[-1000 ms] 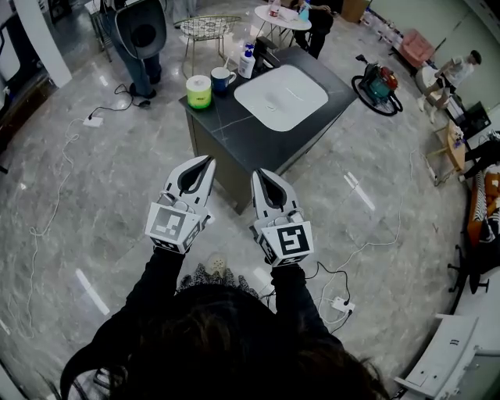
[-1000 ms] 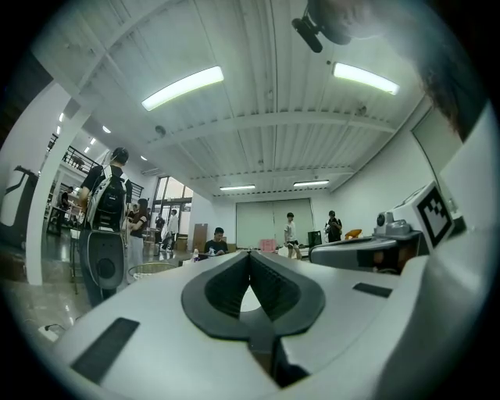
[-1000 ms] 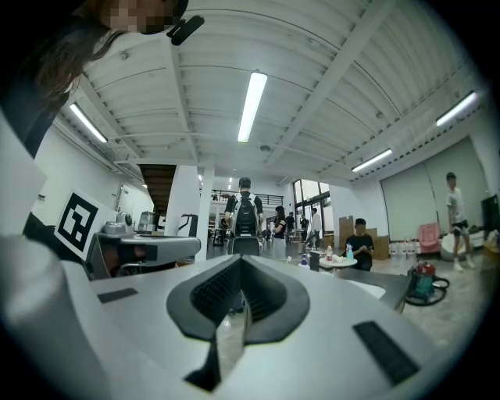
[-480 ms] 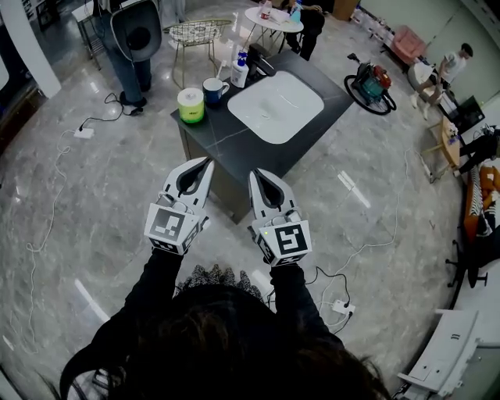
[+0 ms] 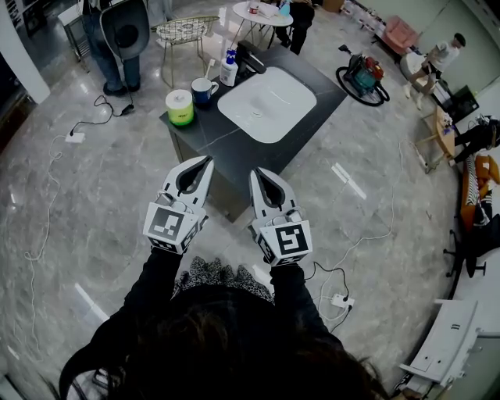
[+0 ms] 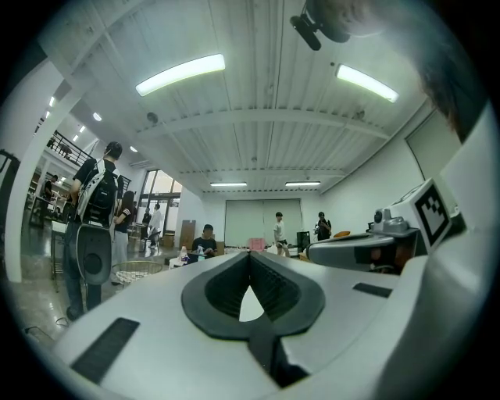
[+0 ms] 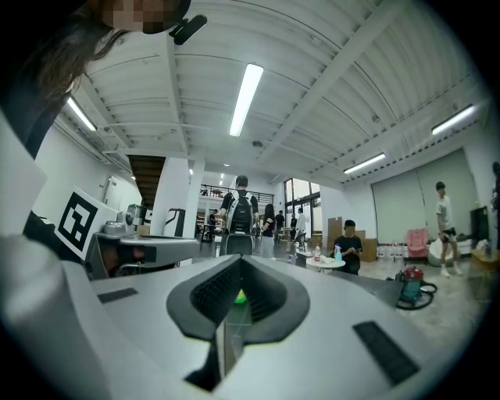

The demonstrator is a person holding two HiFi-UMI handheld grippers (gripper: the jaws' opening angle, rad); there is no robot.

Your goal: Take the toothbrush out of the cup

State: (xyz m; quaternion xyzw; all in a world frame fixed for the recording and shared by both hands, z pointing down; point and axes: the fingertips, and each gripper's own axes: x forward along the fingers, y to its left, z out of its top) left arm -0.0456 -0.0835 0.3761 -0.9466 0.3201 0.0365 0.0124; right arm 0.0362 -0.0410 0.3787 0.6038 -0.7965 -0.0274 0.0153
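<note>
A dark counter (image 5: 234, 148) with a white basin (image 5: 267, 103) stands ahead of me. On its far left corner are a green and white cup (image 5: 179, 107), a blue mug (image 5: 203, 90) and a white pump bottle (image 5: 228, 69). I cannot make out a toothbrush from this distance. My left gripper (image 5: 208, 160) and right gripper (image 5: 255, 173) are held side by side, level, short of the counter's near corner. Both are shut with nothing in them. The left gripper (image 6: 250, 254) and the right gripper (image 7: 238, 259) each show tips that meet in their own view.
A person with a backpack (image 5: 116, 31) stands beyond the counter at the left, by a wire chair (image 5: 186, 30). A vacuum cleaner (image 5: 361, 76) sits at the right. Cables and power strips (image 5: 339, 300) lie on the marble floor. A round white table (image 5: 262, 14) with a seated person is behind.
The counter has come closer and shifted left and down in the head view as I walk toward it. Both grippers keep the same pose and stay shut.
</note>
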